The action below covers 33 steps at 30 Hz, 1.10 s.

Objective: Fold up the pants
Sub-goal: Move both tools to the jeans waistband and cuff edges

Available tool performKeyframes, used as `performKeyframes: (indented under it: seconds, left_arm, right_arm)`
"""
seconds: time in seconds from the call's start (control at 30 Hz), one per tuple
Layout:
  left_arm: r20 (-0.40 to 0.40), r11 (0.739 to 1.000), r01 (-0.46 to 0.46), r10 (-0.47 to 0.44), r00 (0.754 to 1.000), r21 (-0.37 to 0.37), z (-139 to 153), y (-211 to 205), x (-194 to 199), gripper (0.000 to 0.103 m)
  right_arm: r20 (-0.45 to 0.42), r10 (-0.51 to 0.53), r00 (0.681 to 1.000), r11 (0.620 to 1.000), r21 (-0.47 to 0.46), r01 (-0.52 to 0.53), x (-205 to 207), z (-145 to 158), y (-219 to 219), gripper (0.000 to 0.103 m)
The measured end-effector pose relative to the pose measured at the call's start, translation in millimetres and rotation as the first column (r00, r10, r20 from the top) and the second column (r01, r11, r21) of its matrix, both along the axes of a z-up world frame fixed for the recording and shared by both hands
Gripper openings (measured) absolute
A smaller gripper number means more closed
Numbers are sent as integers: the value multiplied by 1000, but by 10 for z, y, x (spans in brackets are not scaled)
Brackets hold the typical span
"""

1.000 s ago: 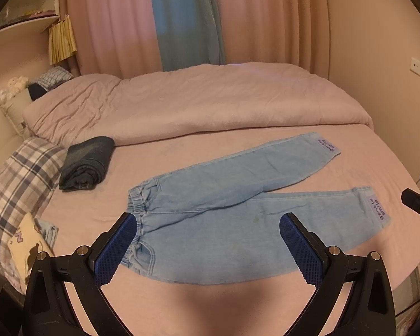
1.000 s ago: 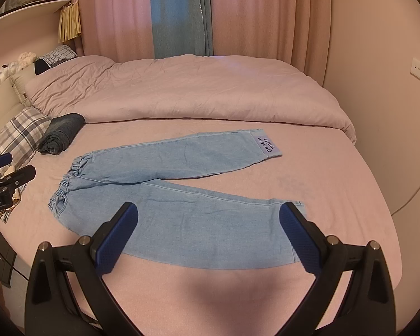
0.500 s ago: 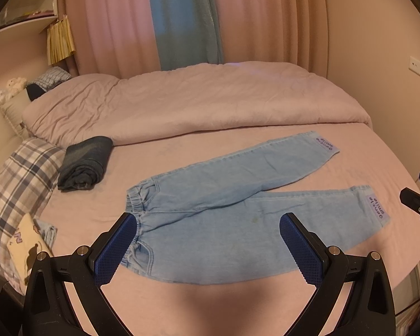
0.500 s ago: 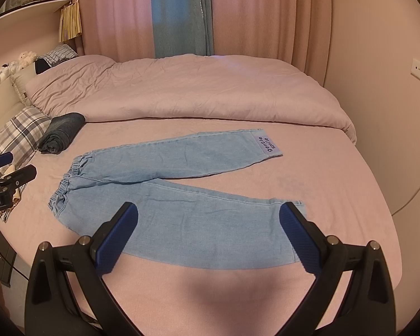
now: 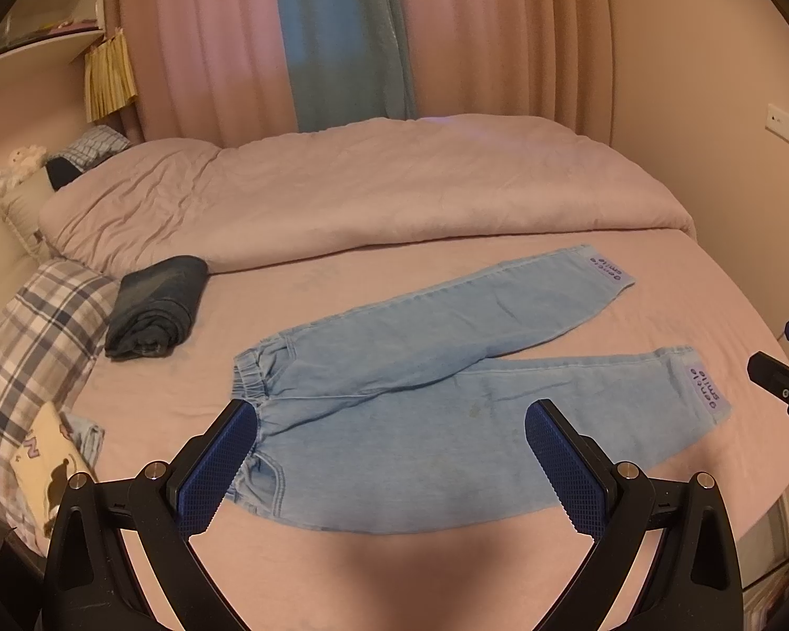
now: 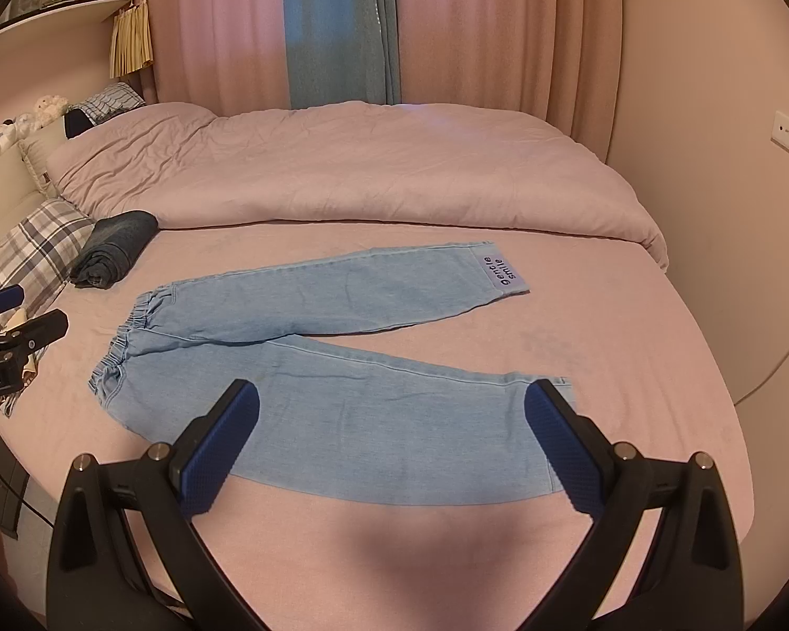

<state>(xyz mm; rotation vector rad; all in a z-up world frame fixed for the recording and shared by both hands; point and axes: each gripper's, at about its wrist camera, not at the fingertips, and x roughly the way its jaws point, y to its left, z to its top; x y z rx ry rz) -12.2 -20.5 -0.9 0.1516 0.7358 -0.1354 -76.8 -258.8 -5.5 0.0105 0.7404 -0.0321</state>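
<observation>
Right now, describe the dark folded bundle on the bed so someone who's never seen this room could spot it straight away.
Start at the pink bed and go to its pillow end, by the plaid pillow. The dark folded bundle lies just below the duvet edge. It is compact and dark navy, unlike the light blue pants spread flat beside it.

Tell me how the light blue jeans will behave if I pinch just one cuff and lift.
Probably floppy: the light blue jeans lie flat with soft creases, so the rest should hang and trail. The elastic waistband looks bunched and thicker, likely dragging last. They may slide easily on the smooth pink sheet.
</observation>
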Motion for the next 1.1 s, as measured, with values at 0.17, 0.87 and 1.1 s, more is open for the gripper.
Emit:
performKeyframes:
  seconds: [0.17, 0.87, 1.1]
  left_arm:
    - [-15, 1000, 4, -4, 1000, -10, -49, 18, 33, 102]
    - [-478, 832, -465, 289, 829, -303, -1961, 1924, 412, 102]
    - [-489, 734, -482, 234, 841, -479, -2134, 1912, 521, 91]
  right_arm:
    - [-6, 0, 1000, 1000, -1, 0, 12, -28, -3, 101]
    - [-326, 493, 807, 856, 13, -517, 469, -1693, 986, 82]
    - [-400, 564, 723, 758, -98, -645, 627, -2100, 1420, 44]
